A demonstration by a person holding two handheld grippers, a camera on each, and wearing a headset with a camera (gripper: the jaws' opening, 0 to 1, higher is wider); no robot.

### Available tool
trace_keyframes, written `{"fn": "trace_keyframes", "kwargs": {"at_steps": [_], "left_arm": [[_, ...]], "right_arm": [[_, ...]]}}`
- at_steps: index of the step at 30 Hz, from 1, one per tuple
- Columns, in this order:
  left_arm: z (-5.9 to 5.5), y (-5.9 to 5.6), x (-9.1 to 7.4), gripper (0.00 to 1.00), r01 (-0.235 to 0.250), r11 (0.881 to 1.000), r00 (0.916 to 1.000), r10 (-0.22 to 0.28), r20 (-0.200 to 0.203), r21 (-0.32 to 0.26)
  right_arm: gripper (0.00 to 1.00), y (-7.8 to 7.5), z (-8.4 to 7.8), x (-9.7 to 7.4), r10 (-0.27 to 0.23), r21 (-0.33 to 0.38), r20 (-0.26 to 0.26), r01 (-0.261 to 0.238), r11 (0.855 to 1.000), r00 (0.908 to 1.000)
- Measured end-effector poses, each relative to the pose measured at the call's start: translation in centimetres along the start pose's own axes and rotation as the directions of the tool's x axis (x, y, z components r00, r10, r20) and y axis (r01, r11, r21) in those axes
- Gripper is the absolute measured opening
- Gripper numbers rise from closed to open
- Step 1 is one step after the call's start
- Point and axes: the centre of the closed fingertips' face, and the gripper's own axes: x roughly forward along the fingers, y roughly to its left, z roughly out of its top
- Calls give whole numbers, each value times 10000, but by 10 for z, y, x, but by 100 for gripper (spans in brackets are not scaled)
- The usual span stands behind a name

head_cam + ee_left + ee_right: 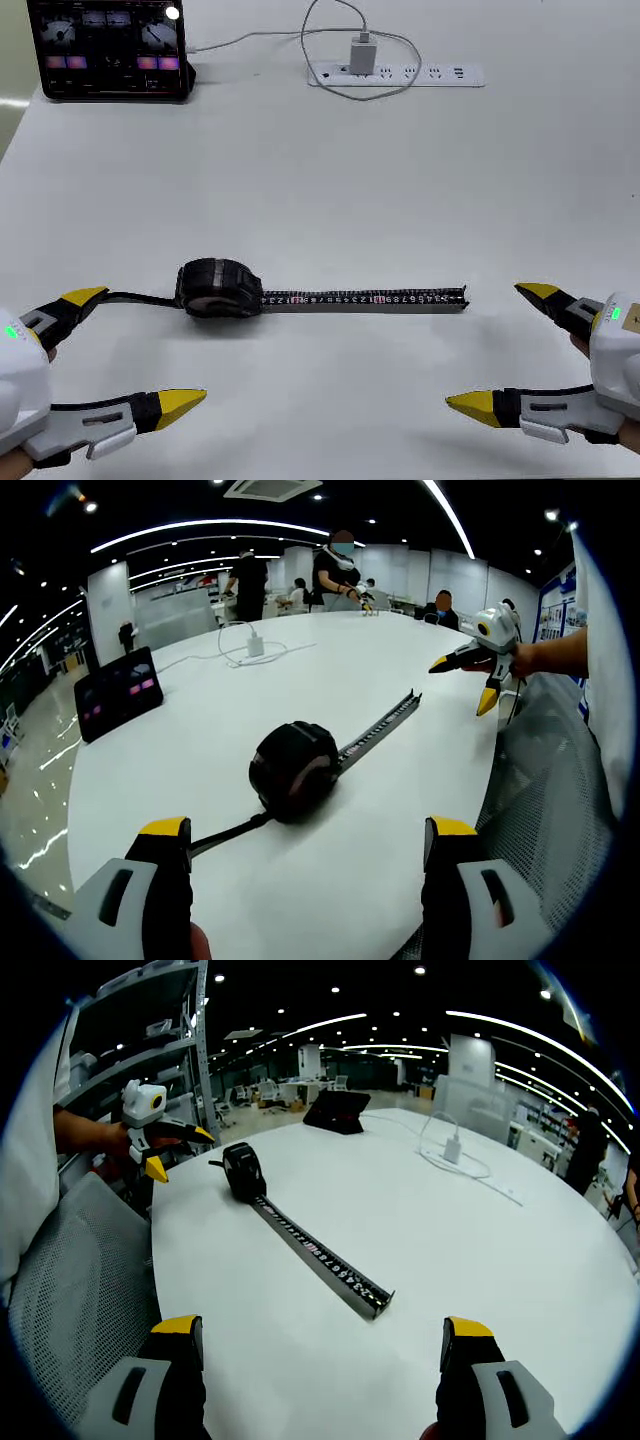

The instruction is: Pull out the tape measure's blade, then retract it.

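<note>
the tape measure (218, 288) sits on the white bench (320, 190), toward the person's edge and between the two grippers, closer to the left one. its blade (365, 298) is drawn out and lies along the bench. in the head view its long axis runs straight across, from the black case toward 3 o'clock, and the tip stops well short of the right gripper (486, 345). a black strap (140, 297) leaves the case toward 9 o'clock. its end slips in by the upper finger of the left gripper (150, 345), and i cannot tell whether they touch. both grippers have their yellow-tipped fingers spread wide, released, grasping nothing, and their bodies are cut off by the frame's edges. the blade carries rows of digits with red marks, too small to read, and no brand can be made out on the case. at 11 o'clock a tablet (110, 45) is cut off by the top edge, its screen panels blurred. at 1 o'clock a charger (362, 55) is plugged into a power strip (400, 74).
</note>
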Motion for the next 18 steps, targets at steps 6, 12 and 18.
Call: {"fn": "trace_keyframes", "kwargs": {"at_steps": [6, 12, 18], "left_arm": [[0, -3, -3, 98, -36, 10000, 10000, 36, 47, -13], [1, -5, -6, 99, -121, 9999, 9998, 122, 143, -60], [1, -8, -8, 98, -137, 9998, 9997, 140, 198, -140]], "right_arm": [[99, 3, 1, -4, -26, -27, 38, 27, 10000, 10000], [99, 6, 4, -9, -105, -2, 185, 105, 9999, 9998], [99, 10, 2, -10, -175, 59, 265, 174, 9998, 9995]]}}
